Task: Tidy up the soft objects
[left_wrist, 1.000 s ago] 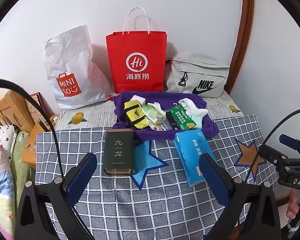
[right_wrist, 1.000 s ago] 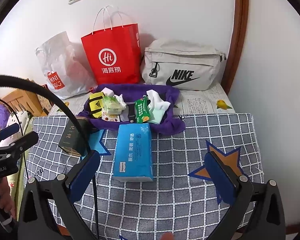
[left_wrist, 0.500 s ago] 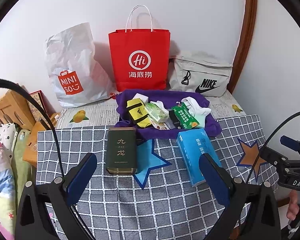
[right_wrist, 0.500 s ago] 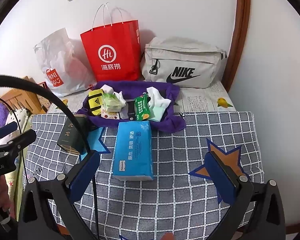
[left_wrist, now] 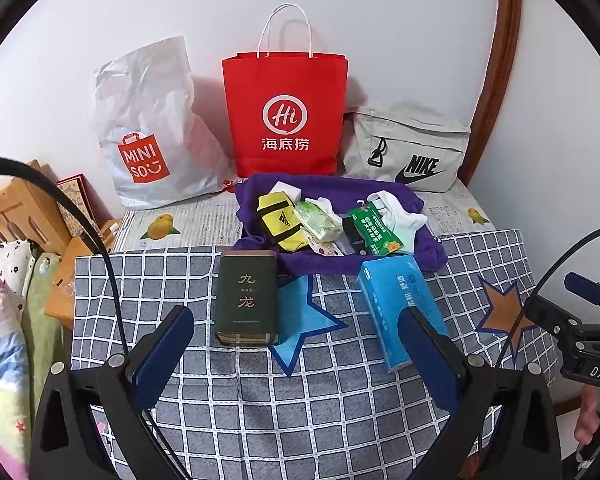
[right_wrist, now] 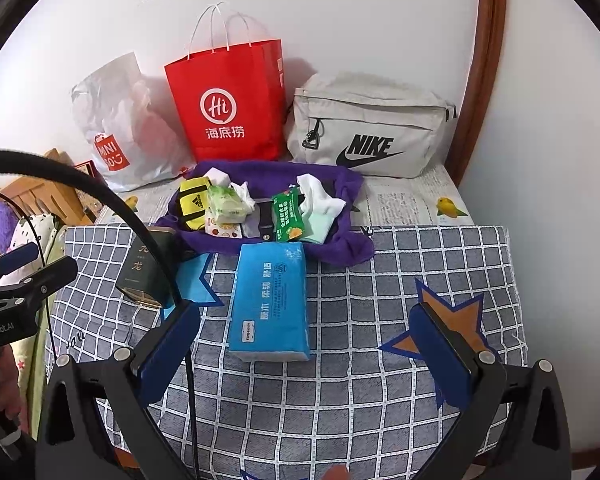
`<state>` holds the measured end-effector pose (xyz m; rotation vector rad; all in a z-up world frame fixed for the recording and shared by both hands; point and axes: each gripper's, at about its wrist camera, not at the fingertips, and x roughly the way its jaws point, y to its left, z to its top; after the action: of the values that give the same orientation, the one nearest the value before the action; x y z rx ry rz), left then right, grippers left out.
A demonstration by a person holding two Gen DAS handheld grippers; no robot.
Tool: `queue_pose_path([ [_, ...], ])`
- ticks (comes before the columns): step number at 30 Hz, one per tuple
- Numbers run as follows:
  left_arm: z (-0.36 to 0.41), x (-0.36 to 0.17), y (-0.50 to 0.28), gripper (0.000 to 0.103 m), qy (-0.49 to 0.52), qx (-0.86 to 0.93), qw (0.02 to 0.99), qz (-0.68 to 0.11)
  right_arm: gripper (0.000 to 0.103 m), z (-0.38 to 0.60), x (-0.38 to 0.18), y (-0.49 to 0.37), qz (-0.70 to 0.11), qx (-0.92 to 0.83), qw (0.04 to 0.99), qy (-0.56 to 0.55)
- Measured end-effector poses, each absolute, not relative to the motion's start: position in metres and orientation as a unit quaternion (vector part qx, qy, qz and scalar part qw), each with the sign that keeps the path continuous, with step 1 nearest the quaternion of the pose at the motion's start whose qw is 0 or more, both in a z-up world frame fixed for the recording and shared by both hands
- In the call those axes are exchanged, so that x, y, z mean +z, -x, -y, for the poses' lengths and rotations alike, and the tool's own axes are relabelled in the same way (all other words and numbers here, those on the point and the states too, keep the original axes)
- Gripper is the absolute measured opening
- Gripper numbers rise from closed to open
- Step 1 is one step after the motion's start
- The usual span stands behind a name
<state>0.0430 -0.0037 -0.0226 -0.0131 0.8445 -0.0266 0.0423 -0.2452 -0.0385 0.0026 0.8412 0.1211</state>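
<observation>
A purple cloth (left_wrist: 340,264) (right_wrist: 340,248) lies at the table's middle back, heaped with a yellow pouch (left_wrist: 278,220) (right_wrist: 194,202), a pale green tissue pack (left_wrist: 318,222) (right_wrist: 226,206), a green sachet (left_wrist: 374,228) (right_wrist: 288,220) and white socks (left_wrist: 400,216) (right_wrist: 320,204). In front lie a blue tissue pack (left_wrist: 396,304) (right_wrist: 272,300) and a dark green box (left_wrist: 247,300) (right_wrist: 144,272). My left gripper (left_wrist: 296,356) hovers open, near the front edge, short of the box and pack. My right gripper (right_wrist: 304,352) is open too, just before the blue pack.
Against the wall stand a white Miniso bag (left_wrist: 148,132), a red paper bag (left_wrist: 286,116) (right_wrist: 228,104) and a grey Nike bag (left_wrist: 412,148) (right_wrist: 368,128). A checked cloth (left_wrist: 300,400) covers the table. Wooden items (left_wrist: 16,212) and bedding (left_wrist: 0,320) lie left.
Both grippers drifted slightly; the scene shifted a little in each view. Nothing on the table was touched, and both stayed open.
</observation>
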Motion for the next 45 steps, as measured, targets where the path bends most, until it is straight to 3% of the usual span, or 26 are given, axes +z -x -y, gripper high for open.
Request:
queue_pose_path([
  [45, -0.0003, -0.0217, -0.0441, 0.103, 0.008, -0.015, 0.912, -0.411, 0.103, 0.2389, -0.0353, -0.0437, -0.411, 0.057, 0.910, 0.000],
])
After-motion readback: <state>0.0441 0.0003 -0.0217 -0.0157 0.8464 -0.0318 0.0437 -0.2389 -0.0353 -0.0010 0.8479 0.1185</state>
